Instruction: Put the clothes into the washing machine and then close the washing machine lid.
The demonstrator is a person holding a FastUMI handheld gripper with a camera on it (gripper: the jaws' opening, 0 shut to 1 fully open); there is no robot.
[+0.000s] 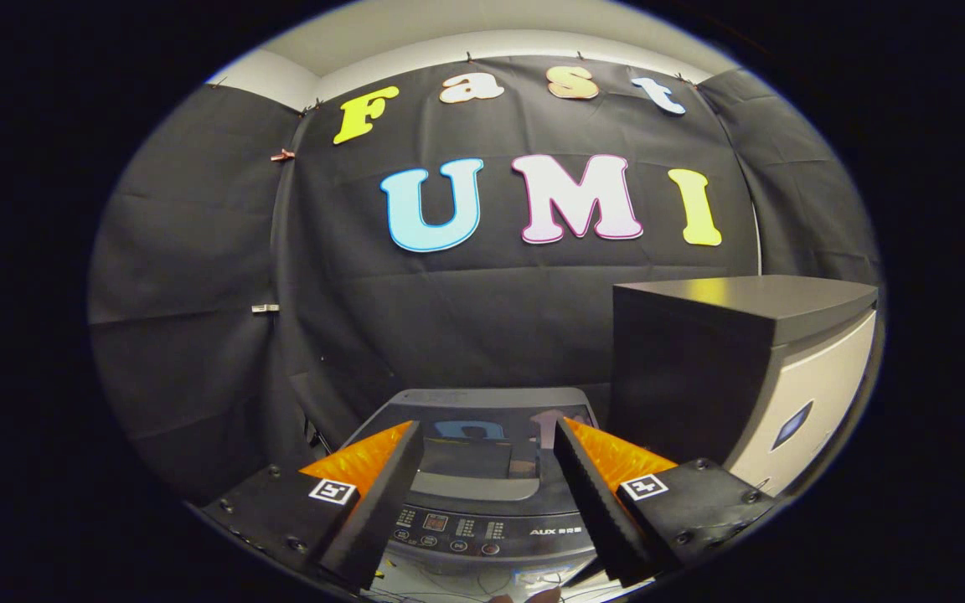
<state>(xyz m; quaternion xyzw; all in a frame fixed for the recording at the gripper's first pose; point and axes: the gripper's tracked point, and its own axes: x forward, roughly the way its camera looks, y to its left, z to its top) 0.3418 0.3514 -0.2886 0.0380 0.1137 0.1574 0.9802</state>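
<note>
Black cloth wall (223, 276) wraps the booth, a dark-topped cabinet (742, 352) stands right of the washing machine (482, 502), whose lid (482, 444) is down, seen between the wide-open, empty gripper (487, 440) fingers.

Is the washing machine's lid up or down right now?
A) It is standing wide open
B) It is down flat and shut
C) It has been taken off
B: the washing machine sits below the open gripper, and its dark glossy lid lies flat over the top, mirroring the wall, with the control panel in front of it.
</note>
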